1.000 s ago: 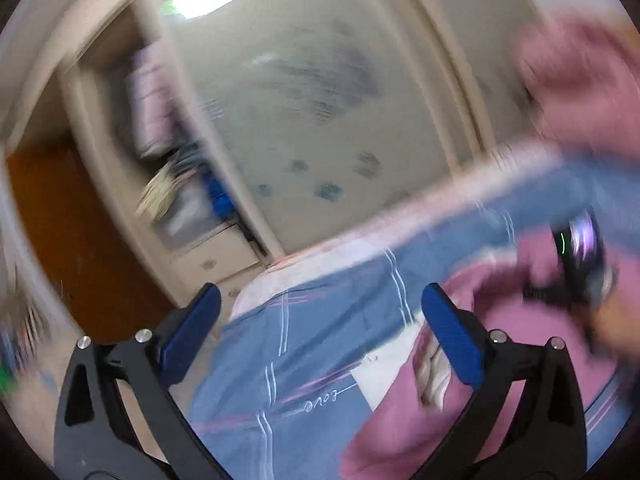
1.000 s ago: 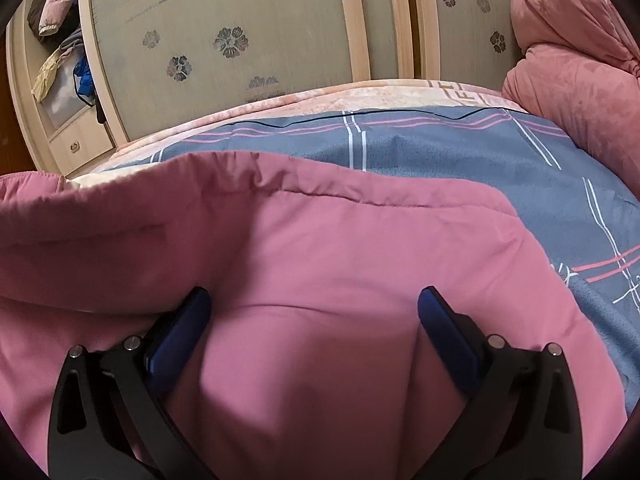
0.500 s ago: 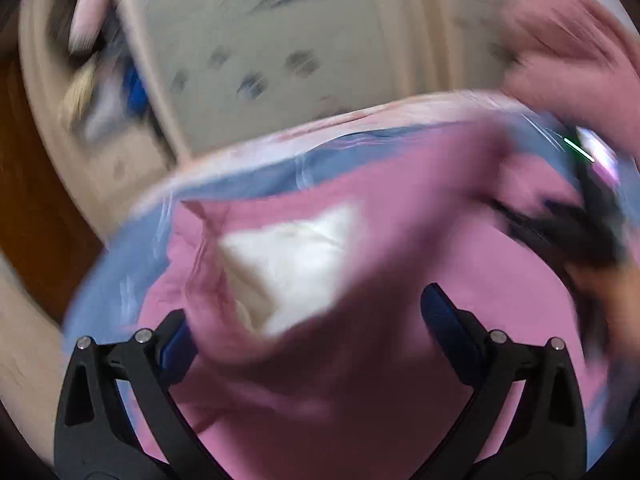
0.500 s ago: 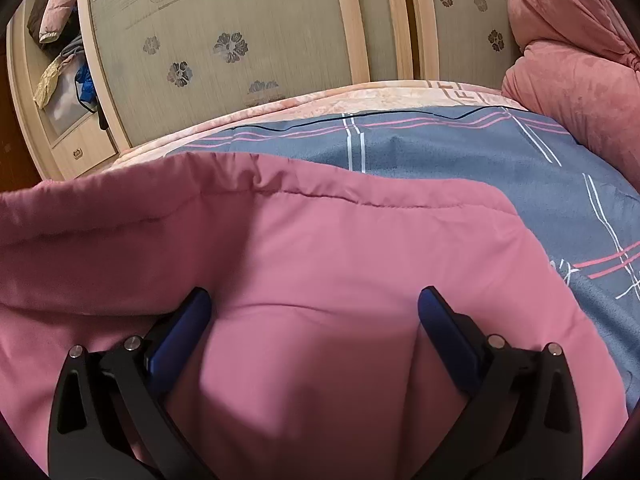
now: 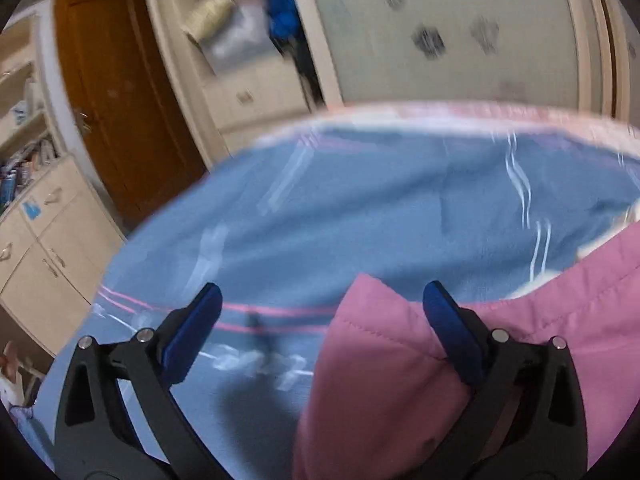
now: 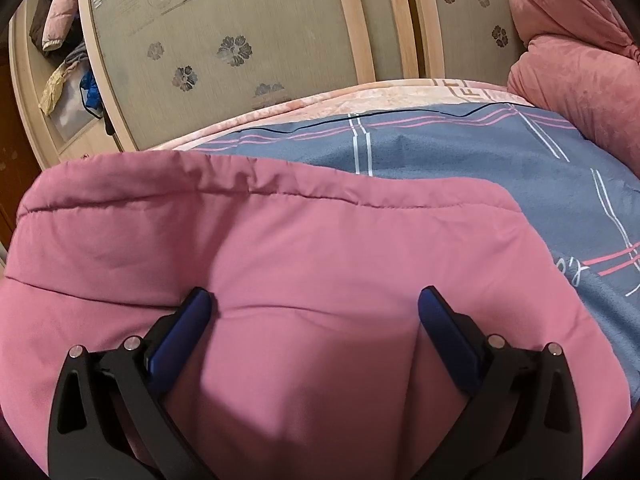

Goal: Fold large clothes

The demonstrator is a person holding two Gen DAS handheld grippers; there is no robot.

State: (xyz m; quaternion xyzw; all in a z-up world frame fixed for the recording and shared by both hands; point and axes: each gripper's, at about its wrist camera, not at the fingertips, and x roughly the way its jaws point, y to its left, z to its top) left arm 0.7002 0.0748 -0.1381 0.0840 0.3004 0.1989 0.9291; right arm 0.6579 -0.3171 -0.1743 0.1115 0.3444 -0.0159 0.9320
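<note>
Already the pink padded coat [image 6: 304,264] lies doubled over on the blue bedspread [image 5: 360,208], near the wardrobe [image 6: 240,40]. Both left tongs [image 5: 320,320] and right tongs [image 6: 312,320] are spread, pinching nothing; further folds probably remain.

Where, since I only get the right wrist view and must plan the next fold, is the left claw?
Observer: The left claw hangs open over the blue blanket, gripping nothing.
Operator: Is it near the pink jacket?
Observer: Yes. A quilted corner of the pink jacket lies between its fingers, nearer the right finger. The view is blurred, so I cannot tell whether they touch.
Operator: Anything past the bed on that side?
Observer: A low cream cabinet with drawers stands beyond the blanket's left edge.
</note>
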